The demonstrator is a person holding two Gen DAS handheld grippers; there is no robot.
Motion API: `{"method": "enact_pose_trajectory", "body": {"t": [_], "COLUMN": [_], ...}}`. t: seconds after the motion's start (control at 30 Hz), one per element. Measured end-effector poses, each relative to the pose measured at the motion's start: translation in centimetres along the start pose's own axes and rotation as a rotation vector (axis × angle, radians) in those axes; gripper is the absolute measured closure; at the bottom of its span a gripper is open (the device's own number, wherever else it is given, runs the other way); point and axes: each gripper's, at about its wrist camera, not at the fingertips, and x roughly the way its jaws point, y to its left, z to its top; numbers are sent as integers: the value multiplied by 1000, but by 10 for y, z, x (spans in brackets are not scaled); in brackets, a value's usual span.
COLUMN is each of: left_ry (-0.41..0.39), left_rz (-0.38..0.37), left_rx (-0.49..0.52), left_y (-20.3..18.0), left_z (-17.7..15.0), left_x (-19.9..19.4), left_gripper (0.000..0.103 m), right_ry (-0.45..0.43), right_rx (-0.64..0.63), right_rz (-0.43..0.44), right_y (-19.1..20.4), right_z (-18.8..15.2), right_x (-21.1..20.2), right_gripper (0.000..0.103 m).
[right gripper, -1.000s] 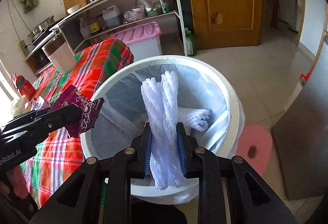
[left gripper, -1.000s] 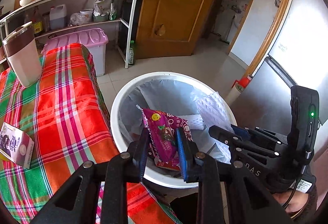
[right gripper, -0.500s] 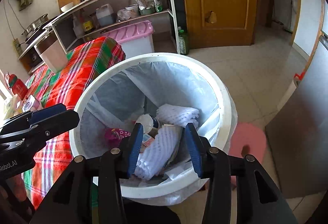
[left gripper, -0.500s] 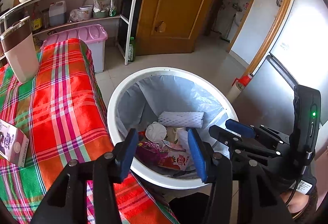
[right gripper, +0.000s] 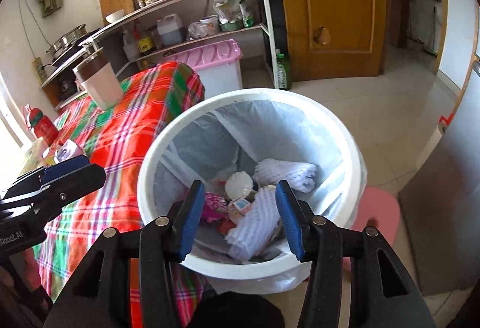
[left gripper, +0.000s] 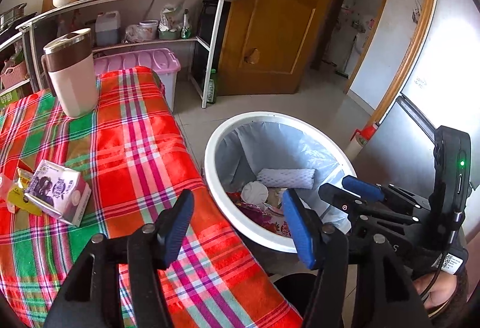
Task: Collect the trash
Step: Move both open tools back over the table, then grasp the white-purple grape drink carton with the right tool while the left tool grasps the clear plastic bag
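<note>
Starting at the left edge of the tabletop, a small purple-and-white carton (left gripper: 58,196) is lying on its side on the plaid cloth (left gripper: 144,154), touching some yellow wrapper scraps (left gripper: 21,197) at the very edge; these look like the trash left to collect. A white-and-brown jug (left gripper: 72,73) is standing upright toward the far edge, well apart from them, probably not trash. The left gripper (left gripper: 237,220) is hovering over the table's right edge next to the bin, its jaws having just been opening, now standing partly apart with nothing between them. Right of the table, the white bin (right gripper: 351,154) with its plastic liner is sitting on the floor, holding a magenta snack wrapper (right gripper: 214,205), a white foam net sleeve (right gripper: 255,226), a second foam sleeve (right gripper: 286,173) and other small scraps. The right gripper (right gripper: 238,215) is hanging above the bin's near rim, jaws also just been opening, partly apart and empty; the foam sleeve seen between them is lying down in the bin, not touching the pads. Judging the carton: light, thin card, likely empty, so it will crush if squeezed hard. Best hold is across its two flat sides near the middle. The yellow scraps look flimsy and slippery, so pinch at a raised edge.
</note>
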Motion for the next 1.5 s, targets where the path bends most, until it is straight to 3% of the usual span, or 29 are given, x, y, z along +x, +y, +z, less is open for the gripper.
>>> {"method": "enact_pose_trajectory", "body": {"t": [0.4, 0.5, 0.83, 1.23, 1.5], "left_ry": [-86, -96, -134, -120, -97], "left_rz": [112, 112, 226, 363, 416], "left_rx": [-69, -93, -165, -278, -295], "left_y": [51, 64, 122, 207, 245], "left_z": [-15, -19, -40, -74, -78], "left_x": [-51, -60, -96, -126, -128], "left_gripper": [37, 37, 35, 33, 31], "right_ry": [-28, -29, -28, 2, 22], "right_rx": [-60, -83, -164, -275, -375], "right_rz": [83, 97, 169, 262, 336], "right_y": [47, 61, 109, 175, 218], "right_z": [0, 0, 3, 9, 10], "right_x": [-9, -8, 0, 24, 45], "right_gripper": [49, 49, 49, 48, 37]}}
